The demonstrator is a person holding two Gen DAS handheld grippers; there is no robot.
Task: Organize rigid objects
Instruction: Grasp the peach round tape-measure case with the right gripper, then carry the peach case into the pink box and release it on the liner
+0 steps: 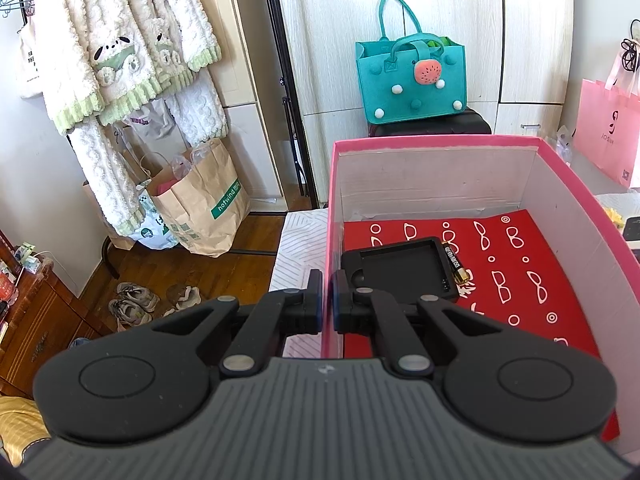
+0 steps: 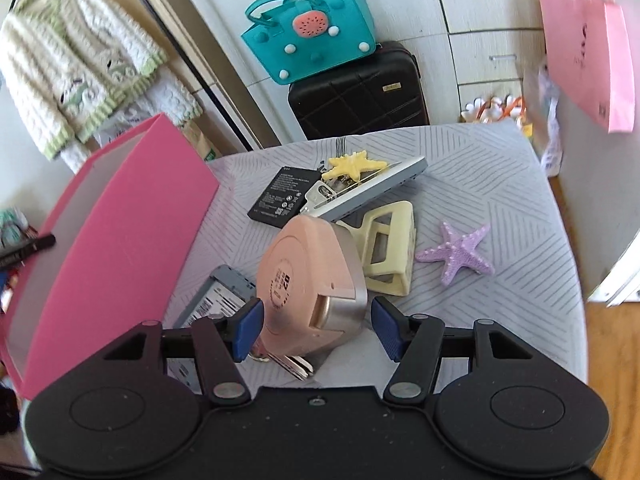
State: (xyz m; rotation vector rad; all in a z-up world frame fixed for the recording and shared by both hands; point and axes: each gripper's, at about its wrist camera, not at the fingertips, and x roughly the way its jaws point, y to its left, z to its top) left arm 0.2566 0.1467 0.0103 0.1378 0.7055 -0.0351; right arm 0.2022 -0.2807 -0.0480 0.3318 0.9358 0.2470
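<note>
Pink tape measure (image 2: 310,284) sits between the right gripper (image 2: 316,326)'s spread jaws, not pinched, while the left gripper (image 1: 327,300) pinches the pink box (image 1: 330,216)'s near-left wall.

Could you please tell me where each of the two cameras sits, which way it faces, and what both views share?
Left wrist: sits on the left gripper, facing forward and down into the pink box, where a black tray and battery lie; its fingers are shut on the box wall.
Right wrist: sits on the right gripper, facing down at the cluttered table; its open fingers flank the pink tape measure.
Shared: the pink box and teal bag.
</note>
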